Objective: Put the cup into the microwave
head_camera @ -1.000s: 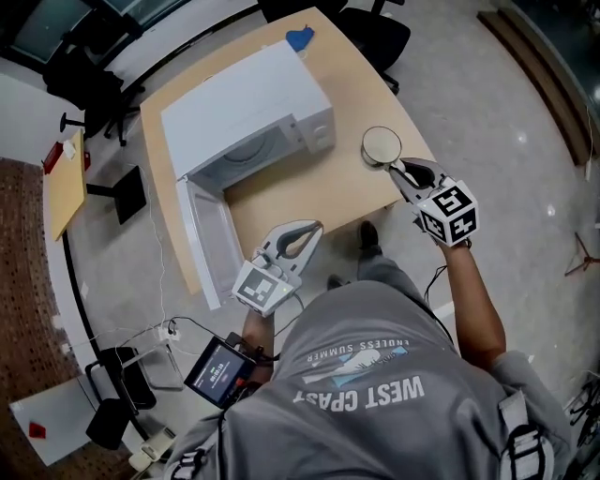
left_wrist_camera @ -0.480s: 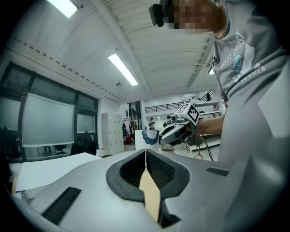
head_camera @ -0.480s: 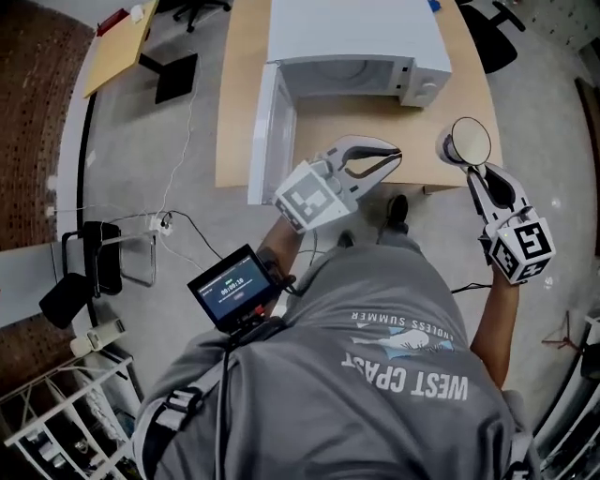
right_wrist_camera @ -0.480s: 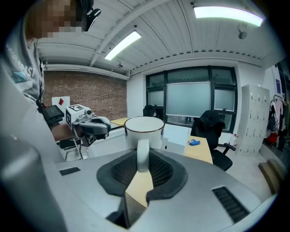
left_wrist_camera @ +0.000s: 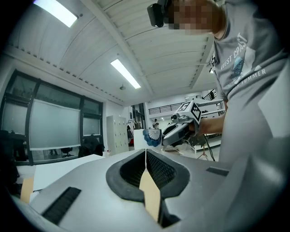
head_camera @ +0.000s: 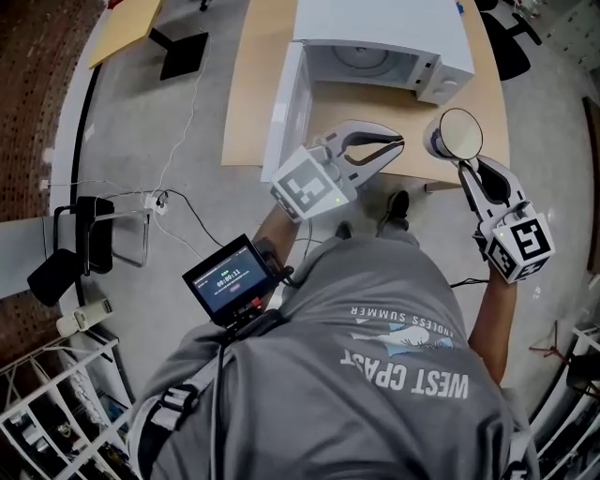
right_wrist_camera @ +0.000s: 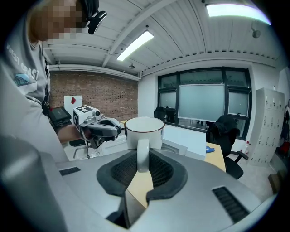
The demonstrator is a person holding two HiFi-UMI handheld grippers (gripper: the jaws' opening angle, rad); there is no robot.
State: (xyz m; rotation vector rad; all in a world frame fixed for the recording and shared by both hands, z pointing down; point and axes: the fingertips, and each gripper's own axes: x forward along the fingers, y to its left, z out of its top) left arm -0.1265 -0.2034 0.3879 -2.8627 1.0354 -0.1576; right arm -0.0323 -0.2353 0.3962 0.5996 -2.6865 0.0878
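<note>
— White cup (head_camera: 455, 136): has it left the wooden surface (head_camera: 258, 84)?

— Yes. A second ago it stood on the surface to the right of the microwave (head_camera: 394, 23), with the right tongs (head_camera: 463, 169) already at its handle. Now it hangs upright in the air above the surface's near right corner, in front of the microwave's control side.

— So the pick-up is done?

— I'd judge so. What remains is the carry across to the open cavity and the set-down on the turntable (head_camera: 361, 58) inside.

— How do the right tongs hold it?

— Partly closed, pinching the handle (right_wrist_camera: 142, 156) between the pads. The right gripper view shows the handle standing in the gap, with the cup's body just beyond the tips.

— And the left tongs (head_camera: 399, 143)?

— Pressed together, with nothing between them. They have come up too, and now hover over the surface in front of the cavity, near the open door (head_camera: 287, 112), pointing toward the cup.

— Is the way in clear?

— The door is swung wide to the left and the cavity faces the person. But the left tongs lie between the cup and the opening, so they may have to give way. A handle-only grip could also let the cup swing, so a slow, level carry seems wise.
</note>
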